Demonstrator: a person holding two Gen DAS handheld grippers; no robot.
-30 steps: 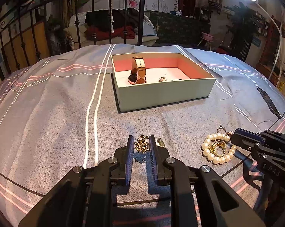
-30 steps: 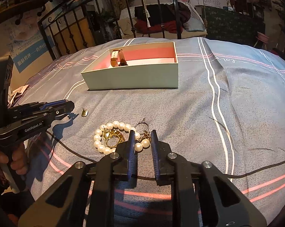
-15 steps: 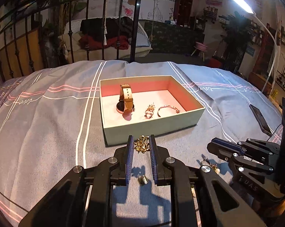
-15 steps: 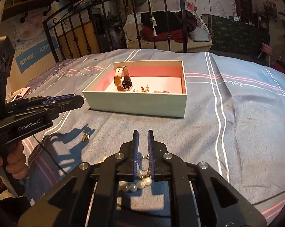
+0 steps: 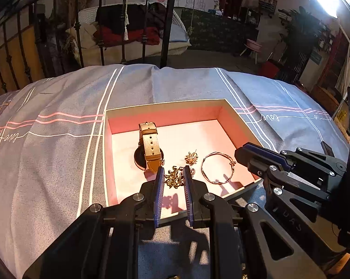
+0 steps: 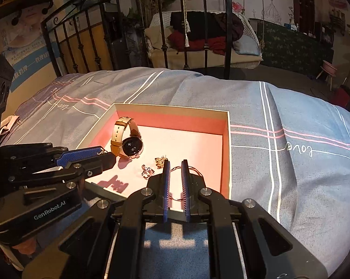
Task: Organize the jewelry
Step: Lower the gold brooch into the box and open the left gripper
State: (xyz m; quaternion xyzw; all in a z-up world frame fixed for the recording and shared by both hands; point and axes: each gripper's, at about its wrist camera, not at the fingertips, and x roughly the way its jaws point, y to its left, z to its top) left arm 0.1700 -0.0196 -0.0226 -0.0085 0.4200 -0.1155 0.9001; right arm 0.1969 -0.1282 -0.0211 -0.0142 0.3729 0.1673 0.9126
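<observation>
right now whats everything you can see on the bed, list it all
box: one, pale green outside, pink inside, on the bedspread
watch: one, tan strap, dark face, in the box at left
gold brooch: one, held between the left gripper's fingers above the box floor
flower earring: one, gold, in the box
bangle: one, rose gold, in the box at right
ring: one, silvery, in the box
bedspread: one, grey-blue with pink and white lines
left gripper: shut on the gold brooch
right gripper: narrow gap, nothing visibly held
</observation>
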